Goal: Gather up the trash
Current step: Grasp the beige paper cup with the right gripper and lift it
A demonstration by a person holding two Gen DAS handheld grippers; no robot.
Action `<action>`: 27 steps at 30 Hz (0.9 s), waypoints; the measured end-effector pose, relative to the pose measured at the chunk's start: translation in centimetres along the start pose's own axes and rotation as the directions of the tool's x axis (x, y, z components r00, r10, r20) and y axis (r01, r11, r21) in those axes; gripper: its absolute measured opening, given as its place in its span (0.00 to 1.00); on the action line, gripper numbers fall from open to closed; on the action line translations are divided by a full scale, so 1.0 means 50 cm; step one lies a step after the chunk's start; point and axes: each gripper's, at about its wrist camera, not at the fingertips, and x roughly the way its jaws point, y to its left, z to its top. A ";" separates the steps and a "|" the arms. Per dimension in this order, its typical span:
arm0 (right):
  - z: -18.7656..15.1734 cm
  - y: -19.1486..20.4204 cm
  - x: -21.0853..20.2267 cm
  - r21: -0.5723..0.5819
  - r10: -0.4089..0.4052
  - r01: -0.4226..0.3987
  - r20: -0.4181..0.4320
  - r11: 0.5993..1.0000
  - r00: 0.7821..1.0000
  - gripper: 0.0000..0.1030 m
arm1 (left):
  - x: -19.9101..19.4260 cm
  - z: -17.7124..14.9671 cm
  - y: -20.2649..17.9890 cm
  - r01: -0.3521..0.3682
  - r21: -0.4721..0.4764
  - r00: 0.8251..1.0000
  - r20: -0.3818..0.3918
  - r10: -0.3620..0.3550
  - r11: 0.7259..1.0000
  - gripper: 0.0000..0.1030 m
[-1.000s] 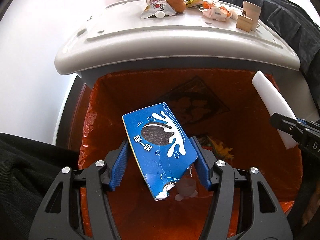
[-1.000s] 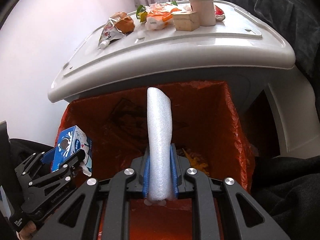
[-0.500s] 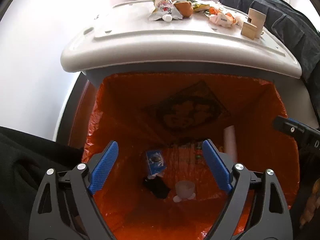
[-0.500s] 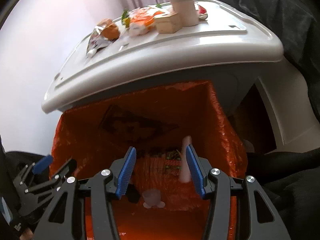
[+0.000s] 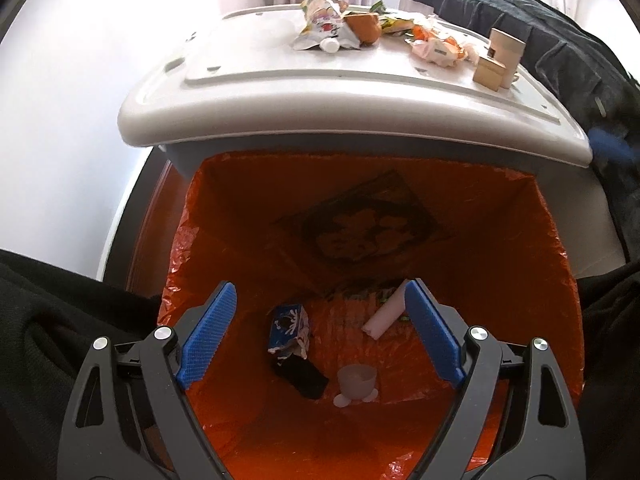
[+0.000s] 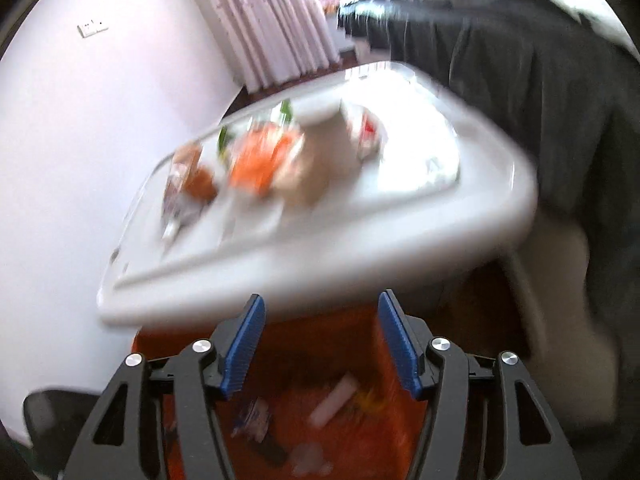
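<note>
Below my left gripper (image 5: pixel 319 292) gapes a bin lined with an orange bag (image 5: pixel 532 248); the jaws stand wide open and empty. On the bin floor lie the blue carton (image 5: pixel 289 327), the white foam stick (image 5: pixel 385 314), a small white cup (image 5: pixel 356 380) and a black scrap (image 5: pixel 300 374). My right gripper (image 6: pixel 319 302) hangs above the same bin, jaws opening with nothing between them; its view is blurred. Carton (image 6: pixel 254 420) and foam stick (image 6: pixel 334 402) show under it. More trash sits on the white lid (image 5: pixel 280 92): a foil pouch (image 5: pixel 326 32), orange wrappers (image 5: pixel 438 46), a cardboard box (image 5: pixel 490 72).
A dark cloth (image 5: pixel 540 32) drapes over furniture at the right behind the bin. A white wall (image 5: pixel 60 100) runs along the left, with a curtain (image 6: pixel 272 28) at the back. Black sleeves (image 5: pixel 48 328) frame the lower corners of the left wrist view.
Both grippers opened: the blue carton dropped from the left and the foam stick from the right, both now on the bin floor. The right gripper has risen and swung toward the lid.
</note>
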 end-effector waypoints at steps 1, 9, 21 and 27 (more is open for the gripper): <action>0.024 0.001 0.007 -0.004 -0.017 0.017 0.020 1.000 1.000 0.67 | -0.003 0.001 -0.004 0.001 0.009 1.000 0.009 -0.001 1.000 0.82; 0.175 0.036 0.139 0.008 -0.094 0.094 0.075 0.996 0.993 0.68 | -0.026 -0.002 -0.033 -0.012 0.086 0.998 0.068 0.006 0.996 0.82; 0.243 0.029 0.264 -0.023 -0.162 0.163 0.034 0.986 0.986 0.46 | -0.038 0.001 -0.024 0.020 0.071 0.996 0.084 -0.025 0.997 0.82; 0.267 -0.010 0.141 -0.024 -0.111 0.114 0.088 0.993 0.990 0.46 | -0.040 -0.005 -0.034 0.018 0.089 0.995 0.092 -0.026 0.996 0.82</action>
